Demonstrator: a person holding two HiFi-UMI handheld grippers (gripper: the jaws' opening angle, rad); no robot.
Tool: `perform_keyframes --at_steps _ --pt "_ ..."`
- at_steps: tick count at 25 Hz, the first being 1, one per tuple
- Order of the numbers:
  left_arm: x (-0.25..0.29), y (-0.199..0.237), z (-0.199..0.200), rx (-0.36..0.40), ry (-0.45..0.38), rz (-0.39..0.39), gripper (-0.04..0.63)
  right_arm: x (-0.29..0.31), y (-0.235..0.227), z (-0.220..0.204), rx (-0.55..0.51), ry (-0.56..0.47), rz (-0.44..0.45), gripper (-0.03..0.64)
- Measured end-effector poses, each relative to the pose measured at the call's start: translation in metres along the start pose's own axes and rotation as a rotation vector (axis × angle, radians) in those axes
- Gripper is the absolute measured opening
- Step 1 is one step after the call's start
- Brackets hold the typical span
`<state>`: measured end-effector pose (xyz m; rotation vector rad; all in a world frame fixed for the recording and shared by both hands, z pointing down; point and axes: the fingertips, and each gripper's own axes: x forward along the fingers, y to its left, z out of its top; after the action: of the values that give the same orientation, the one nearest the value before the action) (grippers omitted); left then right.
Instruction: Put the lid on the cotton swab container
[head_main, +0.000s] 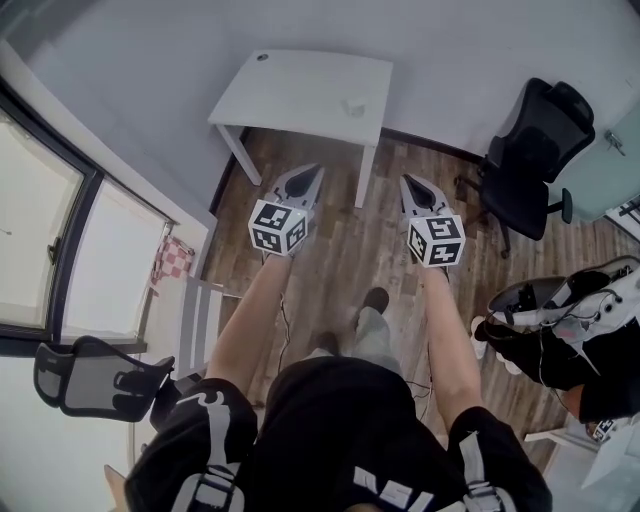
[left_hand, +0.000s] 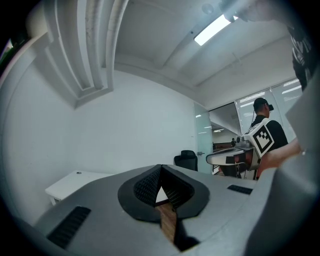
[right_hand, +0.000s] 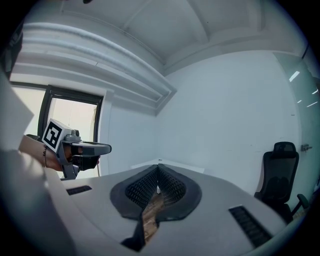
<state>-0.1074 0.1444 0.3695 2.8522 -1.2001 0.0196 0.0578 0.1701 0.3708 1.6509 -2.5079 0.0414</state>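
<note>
Ahead of the person, against the pale wall, a white surface (head_main: 300, 90) is seen, and the cotton swab container (head_main: 353, 106) is found on it as a small pale thing near the front right corner. Whether its lid is on cannot be told from so far off. A small dark spot (head_main: 262, 57) is seen at the far left corner of the same surface.

Both claws are held out over the wooden floor (head_main: 330, 270), short of the surface and well apart from the container. In the head view the container is placed beyond the two tips and between them, the left claw (head_main: 308, 176) being pointed towards the surface's front edge and the right claw (head_main: 408, 182) being kept just to the right of the front leg.

In the left gripper view the left claw (left_hand: 160, 172) is shown clenched, its ribbed pads (left_hand: 146, 187) brought together at the tip with nothing gripped; only floor and surface are seen through the small gap behind the tip. In the right gripper view the right claw (right_hand: 158, 171) is likewise shown clenched on nothing, its pads (right_hand: 172, 189) met at the tip.

A black office chair (head_main: 530, 150) is stood to the right of the surface, and a window (head_main: 40, 230) is set along the left wall.
</note>
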Motion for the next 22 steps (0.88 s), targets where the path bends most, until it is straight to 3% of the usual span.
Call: perform_keyframes --at_steps 15,22 --pt "0.135 0.04 0.01 0.006 0.006 0.078 0.025 0.104 -0.109 0.003 0.0 0.002 0.105 0.014" --pt "0.172 0.05 0.015 0.01 0.013 0.137 0.025 0.134 -0.145 0.007 0.0 0.0 0.167 0.014"
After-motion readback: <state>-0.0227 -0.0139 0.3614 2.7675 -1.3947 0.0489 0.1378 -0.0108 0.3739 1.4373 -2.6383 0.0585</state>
